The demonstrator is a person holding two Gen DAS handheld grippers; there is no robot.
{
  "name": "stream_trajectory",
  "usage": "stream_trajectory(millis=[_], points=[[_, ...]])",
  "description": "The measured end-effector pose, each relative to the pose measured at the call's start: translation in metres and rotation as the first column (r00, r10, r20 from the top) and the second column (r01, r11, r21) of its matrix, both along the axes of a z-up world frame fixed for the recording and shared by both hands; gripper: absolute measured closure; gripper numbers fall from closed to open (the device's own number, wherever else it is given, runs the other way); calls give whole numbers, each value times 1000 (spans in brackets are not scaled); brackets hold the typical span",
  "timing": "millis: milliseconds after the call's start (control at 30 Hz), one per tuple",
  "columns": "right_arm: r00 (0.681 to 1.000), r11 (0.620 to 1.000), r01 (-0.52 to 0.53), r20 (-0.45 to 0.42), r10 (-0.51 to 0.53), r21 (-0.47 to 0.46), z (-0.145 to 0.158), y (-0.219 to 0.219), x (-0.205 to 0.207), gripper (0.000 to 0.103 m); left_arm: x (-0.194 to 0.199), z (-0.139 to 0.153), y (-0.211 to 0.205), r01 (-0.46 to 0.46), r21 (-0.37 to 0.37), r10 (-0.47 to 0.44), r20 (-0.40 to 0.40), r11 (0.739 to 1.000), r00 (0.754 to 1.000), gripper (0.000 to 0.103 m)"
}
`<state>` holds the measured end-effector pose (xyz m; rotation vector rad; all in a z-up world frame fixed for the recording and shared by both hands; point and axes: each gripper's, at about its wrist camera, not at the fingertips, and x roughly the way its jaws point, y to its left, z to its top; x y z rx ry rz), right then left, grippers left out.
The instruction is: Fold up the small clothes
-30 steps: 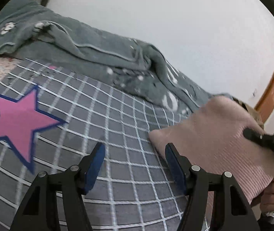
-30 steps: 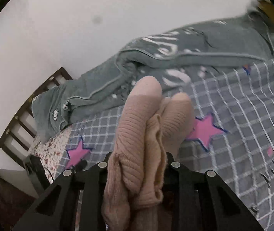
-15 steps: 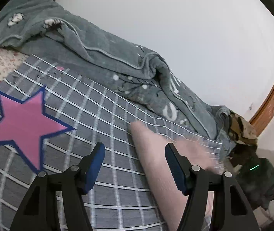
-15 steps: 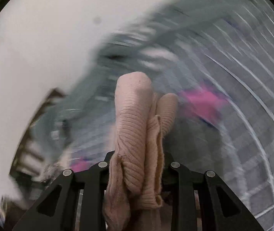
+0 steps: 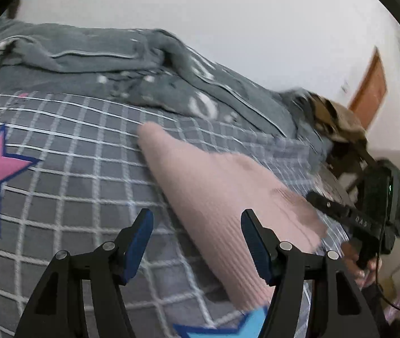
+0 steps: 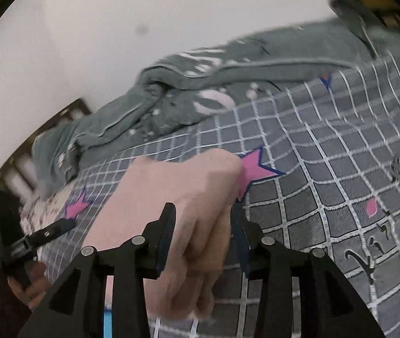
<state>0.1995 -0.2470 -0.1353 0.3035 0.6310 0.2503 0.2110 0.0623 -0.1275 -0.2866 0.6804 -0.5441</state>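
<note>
The right gripper (image 6: 204, 235), jaws just opening around the pink garment (image 6: 171, 197) at frame centre, may drag it askew; the left gripper (image 5: 197, 239) stands open, empty.

The garment (image 5: 214, 197) lies on the bedsheet (image 5: 73, 169), blanket (image 5: 115, 64) seemingly bunched behind.

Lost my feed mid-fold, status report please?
Left gripper open, empty. Right gripper jaws just opening, pink garment between them, on the bed. Nothing in the way.
</note>
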Motion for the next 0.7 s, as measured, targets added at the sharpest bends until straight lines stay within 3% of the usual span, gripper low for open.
stream_trajectory(millis=[167, 267, 400, 533, 700], points=[[992, 997, -81, 96, 82, -20, -10, 3, -34, 56, -29, -5, -25, 58, 76, -61, 33, 995, 998, 40], [991, 993, -112, 72, 113, -29, -19, 7, -44, 56, -47, -10, -43, 73, 161, -84, 65, 984, 994, 40], [975, 980, -173, 128, 184, -96, -5, 16, -69, 56, -68, -12, -64, 94, 257, -124, 102, 962, 987, 40], [971, 965, -208, 86, 223, -162, -15, 24, -76, 56, -72, -16, -73, 74, 299, -101, 77, 951, 992, 40], [986, 964, -156, 15, 163, -213, -39, 32, -69, 58, -77, -26, -85, -1, 399, -33, 80, 917, 996, 40]])
